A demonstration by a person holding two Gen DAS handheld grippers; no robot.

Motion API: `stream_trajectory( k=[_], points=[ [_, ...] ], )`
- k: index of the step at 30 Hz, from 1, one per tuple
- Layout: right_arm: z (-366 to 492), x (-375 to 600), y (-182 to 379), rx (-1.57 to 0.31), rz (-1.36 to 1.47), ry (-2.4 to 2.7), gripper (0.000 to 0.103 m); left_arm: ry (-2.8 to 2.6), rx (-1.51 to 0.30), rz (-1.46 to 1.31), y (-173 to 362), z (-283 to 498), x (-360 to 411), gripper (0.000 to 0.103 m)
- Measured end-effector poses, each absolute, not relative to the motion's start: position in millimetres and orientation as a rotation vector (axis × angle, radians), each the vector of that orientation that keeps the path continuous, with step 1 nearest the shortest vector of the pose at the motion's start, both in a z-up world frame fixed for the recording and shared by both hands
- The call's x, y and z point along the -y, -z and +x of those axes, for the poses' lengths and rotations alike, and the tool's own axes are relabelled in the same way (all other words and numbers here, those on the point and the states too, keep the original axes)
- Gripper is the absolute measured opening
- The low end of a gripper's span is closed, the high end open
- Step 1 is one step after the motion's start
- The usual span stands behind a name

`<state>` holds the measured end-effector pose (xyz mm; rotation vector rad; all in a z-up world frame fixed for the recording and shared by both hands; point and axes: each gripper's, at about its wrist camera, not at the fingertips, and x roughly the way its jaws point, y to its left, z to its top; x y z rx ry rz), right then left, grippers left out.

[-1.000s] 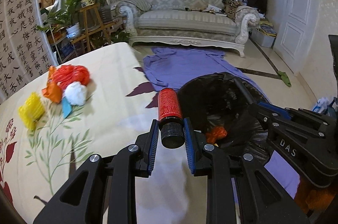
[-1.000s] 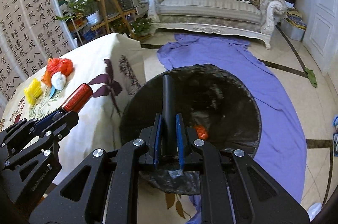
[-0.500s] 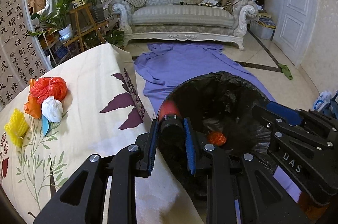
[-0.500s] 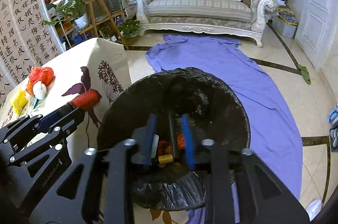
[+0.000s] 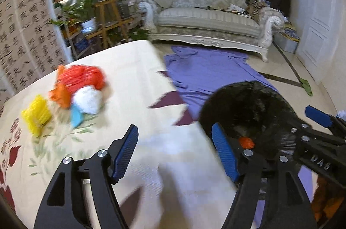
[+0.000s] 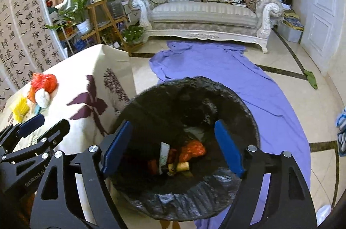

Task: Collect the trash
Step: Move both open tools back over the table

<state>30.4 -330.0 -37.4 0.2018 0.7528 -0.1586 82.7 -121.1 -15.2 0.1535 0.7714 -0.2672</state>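
My right gripper hangs over the black-lined trash bin, jaws opening wide with nothing between them. In the bin lie an orange bag, a white tube and other small trash. My left gripper is above the cream floral tablecloth just left of the bin, its jaws also opening and empty. Trash sits on the table at left: a red net ball, a white wad, a yellow piece, an orange scrap and a blue scrap.
A purple cloth is spread on the tiled floor behind the bin. Beyond it stands a pale carved sofa, with wooden plant stands to its left. A green rag lies near the white door at right.
Both grippers have opened. The left one let go of the red bottle over the bin and swung back left over the table. The right one dropped its black tube into the bin.
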Motion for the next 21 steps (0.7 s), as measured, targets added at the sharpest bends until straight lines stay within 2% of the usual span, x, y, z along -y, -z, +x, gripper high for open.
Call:
stream_trajectory(
  k=[4,21],
  points=[
    [35,309,31,-0.724,0.196,0.13,0.091,0.193,-0.766,0.135,13,84,89,0.071],
    [74,178,21,-0.761,0.037,-0.117,0.092,-0.112,-0.762,0.055,16,92,-53,0.071]
  ],
)
